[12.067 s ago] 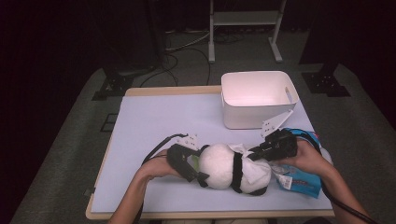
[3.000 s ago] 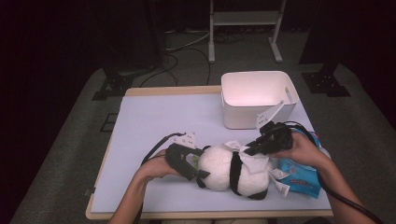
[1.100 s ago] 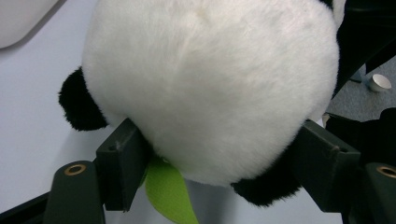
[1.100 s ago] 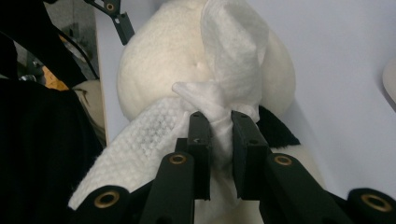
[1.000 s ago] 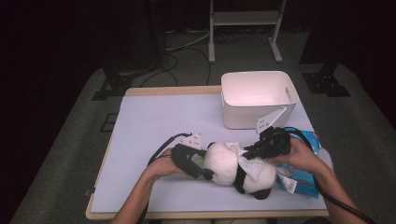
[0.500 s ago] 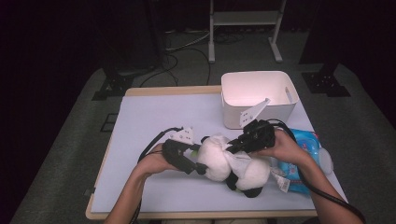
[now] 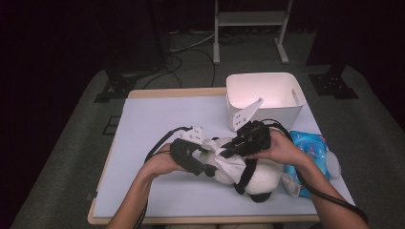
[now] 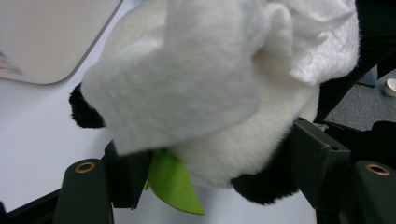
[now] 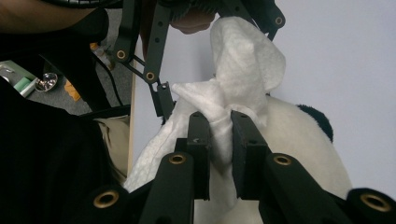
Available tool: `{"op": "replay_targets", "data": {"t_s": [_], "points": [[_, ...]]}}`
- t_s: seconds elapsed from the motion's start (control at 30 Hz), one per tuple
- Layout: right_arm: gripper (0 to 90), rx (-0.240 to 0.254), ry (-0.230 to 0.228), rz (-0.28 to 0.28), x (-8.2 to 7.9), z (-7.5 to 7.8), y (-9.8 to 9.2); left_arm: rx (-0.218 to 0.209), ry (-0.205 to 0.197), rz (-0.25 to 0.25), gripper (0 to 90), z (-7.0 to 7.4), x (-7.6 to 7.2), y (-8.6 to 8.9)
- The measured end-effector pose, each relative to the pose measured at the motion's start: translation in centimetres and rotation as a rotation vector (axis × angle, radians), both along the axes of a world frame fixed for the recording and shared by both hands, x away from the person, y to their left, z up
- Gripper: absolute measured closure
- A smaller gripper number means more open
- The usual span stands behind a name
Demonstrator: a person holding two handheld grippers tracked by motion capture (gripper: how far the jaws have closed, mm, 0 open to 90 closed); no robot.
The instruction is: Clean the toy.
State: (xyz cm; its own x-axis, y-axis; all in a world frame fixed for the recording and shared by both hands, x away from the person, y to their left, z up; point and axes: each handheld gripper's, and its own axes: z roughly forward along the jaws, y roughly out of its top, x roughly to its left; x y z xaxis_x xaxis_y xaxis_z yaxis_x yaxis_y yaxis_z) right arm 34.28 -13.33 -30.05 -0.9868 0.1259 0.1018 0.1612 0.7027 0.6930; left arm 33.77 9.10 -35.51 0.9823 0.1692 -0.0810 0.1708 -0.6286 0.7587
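Note:
A black-and-white panda plush (image 7: 261, 180) lies near the table's front edge, right of centre. My left gripper (image 7: 206, 168) comes in from the left and is shut on the panda's head (image 8: 210, 93), one jaw on each side. A green fabric leaf (image 8: 173, 185) hangs under the head. My right gripper (image 7: 227, 151) sits over the panda and is shut on a bunched white wipe (image 9: 245, 60). The wipe (image 7: 230, 165) drapes over the plush's head end. In the right gripper view the panda's white body and a black ear (image 9: 308, 140) lie beyond the jaws (image 9: 219, 126).
A white bin (image 7: 292, 98) stands at the back right of the pale blue table (image 7: 157, 119). A blue wipe pack (image 7: 313, 145) lies at the right edge behind the right hand. Dark floor, cables and stand legs surround the table.
The right gripper has carried the wipe leftward and up over the panda's head. The left gripper has lifted the head a little. The plush has shifted with them.

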Motion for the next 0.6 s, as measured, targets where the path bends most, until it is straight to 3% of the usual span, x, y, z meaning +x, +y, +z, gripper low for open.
{"op": "replay_targets", "data": {"t_s": [0.3, 0.6], "points": [[78.5, -0.02, 0.01, -0.001, -0.5, -0.2, -1.0, -0.009, 0.02, 0.008, 29.5, -0.2, 0.2, 0.0], [78.5, -0.012, 0.011, 0.024, -0.2, -0.5, 0.3, -0.008, 0.034, 0.01, 29.5, -0.4, 0.3, 0.2]]}}
